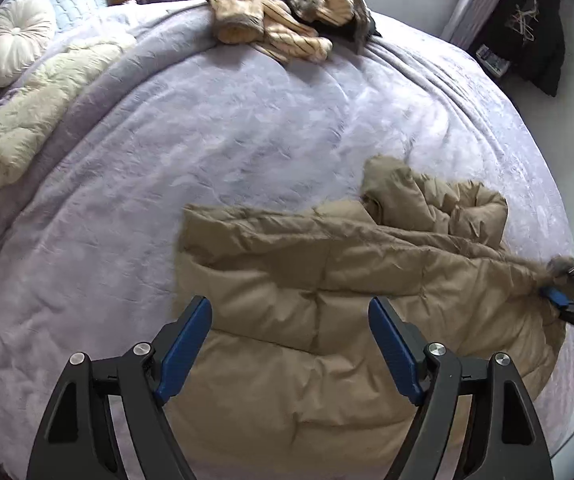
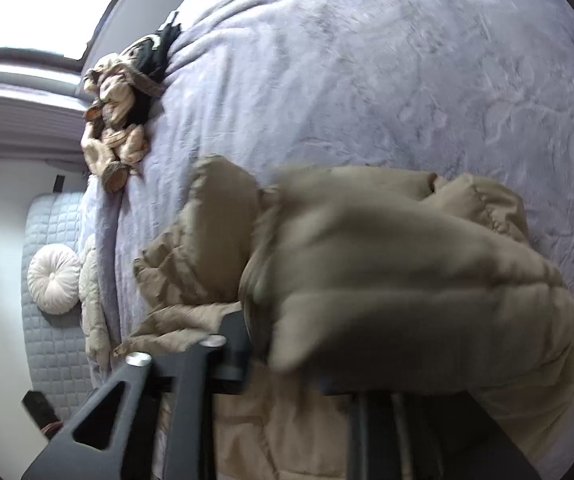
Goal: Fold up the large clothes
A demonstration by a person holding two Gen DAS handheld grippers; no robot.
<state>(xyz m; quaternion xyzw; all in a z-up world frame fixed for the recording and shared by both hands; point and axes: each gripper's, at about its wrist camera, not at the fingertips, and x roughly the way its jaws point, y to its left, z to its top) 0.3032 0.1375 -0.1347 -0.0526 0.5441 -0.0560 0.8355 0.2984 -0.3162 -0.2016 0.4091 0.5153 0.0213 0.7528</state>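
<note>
A tan puffer jacket [image 1: 327,300] lies on the lavender bed cover [image 1: 207,160], partly folded, with its hood bunched at the far right. My left gripper [image 1: 291,344] is open and empty just above the jacket's near part. My right gripper [image 1: 563,292] is at the jacket's right edge, shut on the fur-trimmed hood edge. In the right wrist view the jacket [image 2: 387,260] drapes over the fingers and hides them.
A pile of beige and dark clothes [image 1: 287,12] lies at the bed's far edge. A cream quilted garment [image 1: 35,112] and a round white cushion [image 1: 11,40] sit at the left. A black garment [image 1: 535,28] hangs at the far right.
</note>
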